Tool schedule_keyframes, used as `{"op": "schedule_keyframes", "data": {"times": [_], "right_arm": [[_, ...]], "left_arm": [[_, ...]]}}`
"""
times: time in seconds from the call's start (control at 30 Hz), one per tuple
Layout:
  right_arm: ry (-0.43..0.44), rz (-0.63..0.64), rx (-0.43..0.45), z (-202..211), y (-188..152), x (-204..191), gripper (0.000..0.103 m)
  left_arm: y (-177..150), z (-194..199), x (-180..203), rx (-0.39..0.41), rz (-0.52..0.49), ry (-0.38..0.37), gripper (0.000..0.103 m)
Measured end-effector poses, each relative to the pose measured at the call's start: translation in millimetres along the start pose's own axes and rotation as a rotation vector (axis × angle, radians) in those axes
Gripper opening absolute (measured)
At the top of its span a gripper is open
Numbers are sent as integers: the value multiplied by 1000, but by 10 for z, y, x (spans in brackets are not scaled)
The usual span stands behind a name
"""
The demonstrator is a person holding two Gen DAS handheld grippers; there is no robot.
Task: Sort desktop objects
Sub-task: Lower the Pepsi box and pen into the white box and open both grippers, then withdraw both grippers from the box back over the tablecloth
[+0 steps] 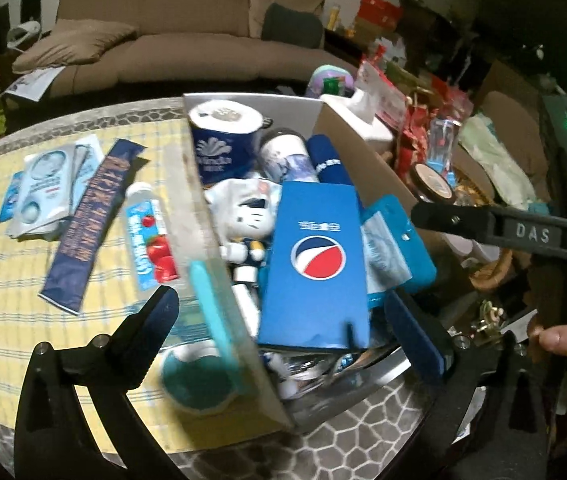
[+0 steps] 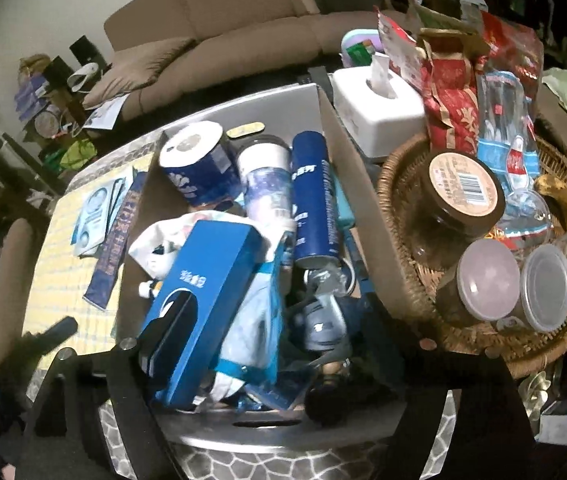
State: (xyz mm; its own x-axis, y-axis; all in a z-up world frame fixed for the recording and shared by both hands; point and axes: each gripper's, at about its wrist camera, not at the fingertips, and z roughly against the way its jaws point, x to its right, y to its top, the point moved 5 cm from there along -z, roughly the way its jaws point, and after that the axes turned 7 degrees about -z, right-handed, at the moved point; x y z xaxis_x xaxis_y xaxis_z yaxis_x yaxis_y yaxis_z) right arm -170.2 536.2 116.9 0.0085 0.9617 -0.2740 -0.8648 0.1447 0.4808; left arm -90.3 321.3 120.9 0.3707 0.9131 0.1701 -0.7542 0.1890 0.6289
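A grey bin (image 1: 185, 200) (image 2: 271, 108) holds a blue Pepsi box (image 1: 315, 256) (image 2: 203, 292), a white cat figure (image 1: 243, 216), a blue-wrapped paper roll (image 1: 223, 140) (image 2: 199, 164), a blue can (image 2: 315, 204) and a bottle (image 2: 267, 184). My left gripper (image 1: 281, 304) hangs open over the bin's near corner, one finger outside the wall, gripping nothing. My right gripper (image 2: 273, 320) is open above the bin, its left finger in front of the Pepsi box and nothing pinched. In the left wrist view, one of the right gripper's fingers (image 1: 443, 220) reaches in from the right.
Outside the bin, a clear bottle with a red fruit label (image 1: 149, 236), a long dark-blue packet (image 1: 91, 220), pale packets (image 1: 43, 188) and a teal cup (image 1: 195, 380) lie on the yellow mat. A wicker basket (image 2: 399, 184) of jars and a white tissue box (image 2: 379, 108) stand right of it.
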Motion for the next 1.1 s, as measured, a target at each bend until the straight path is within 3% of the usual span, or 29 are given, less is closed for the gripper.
{"op": "schedule_keyframes", "data": {"times": [0.33, 0.5, 0.57, 0.73, 0.97, 1.1], "right_arm": [[19, 11, 10, 114, -173, -312, 91], [26, 26, 19, 186, -248, -495, 103], [31, 24, 19, 201, -274, -561, 103], [80, 35, 36, 271, -336, -831, 103], [168, 83, 60, 262, -501, -1340, 103], [176, 110, 41, 127, -560, -1606, 103]], "left_arm": [[-23, 344, -265, 24, 1, 49, 103], [-32, 596, -461, 50, 1, 83, 103], [-49, 681, -567, 56, 5, 95, 103], [-204, 917, -1039, 65, 26, 151, 103], [-616, 975, -1752, 5, 82, 196, 103], [-789, 867, -1947, -20, 75, 171, 103]]}}
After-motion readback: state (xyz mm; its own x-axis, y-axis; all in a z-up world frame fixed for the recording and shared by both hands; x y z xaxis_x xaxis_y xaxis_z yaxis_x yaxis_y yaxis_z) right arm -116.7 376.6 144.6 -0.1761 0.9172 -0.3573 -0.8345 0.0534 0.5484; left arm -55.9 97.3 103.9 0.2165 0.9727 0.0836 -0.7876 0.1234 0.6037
